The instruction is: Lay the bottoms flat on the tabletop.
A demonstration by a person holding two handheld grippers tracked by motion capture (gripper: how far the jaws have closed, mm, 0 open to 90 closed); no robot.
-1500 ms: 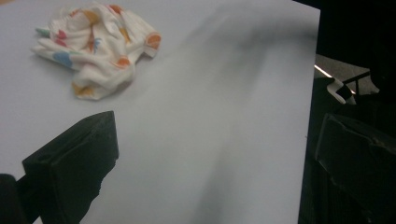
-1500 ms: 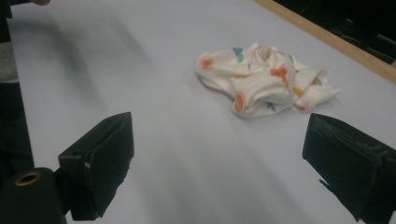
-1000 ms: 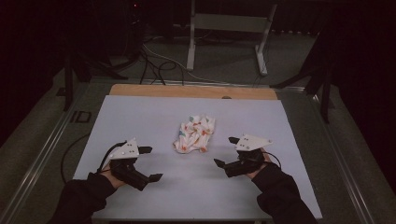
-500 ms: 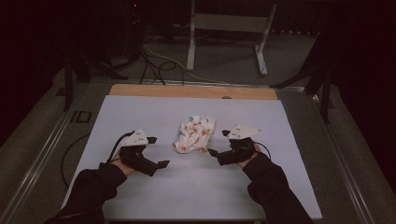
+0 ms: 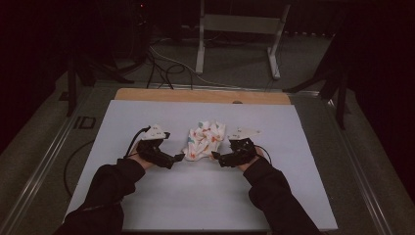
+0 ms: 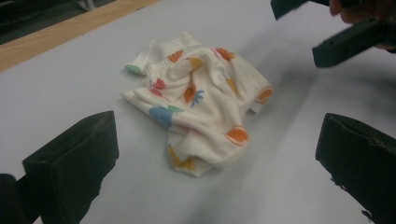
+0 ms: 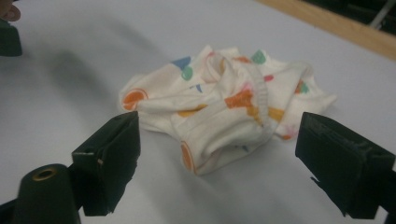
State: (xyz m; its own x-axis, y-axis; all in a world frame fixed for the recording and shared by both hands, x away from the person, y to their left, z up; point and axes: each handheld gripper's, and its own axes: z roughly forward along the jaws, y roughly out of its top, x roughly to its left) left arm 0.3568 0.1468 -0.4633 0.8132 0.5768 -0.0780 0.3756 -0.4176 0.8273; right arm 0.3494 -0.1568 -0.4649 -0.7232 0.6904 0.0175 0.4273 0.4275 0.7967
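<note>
Left gripper at 9 o'clock of garment, jaws spread, nothing between. Right gripper at 3 o'clock, jaws just eased inward, still wide, empty. Crumpled printed garment mid-mat on white mat, near both. Risk: bunched folds, so pinch may catch several layers or only shove heap.

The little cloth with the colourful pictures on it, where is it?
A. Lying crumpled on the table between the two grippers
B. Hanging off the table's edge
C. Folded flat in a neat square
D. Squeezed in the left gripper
A: the cloth lies bunched up on the table, with the left gripper and the right gripper open on either side, neither touching it.
</note>
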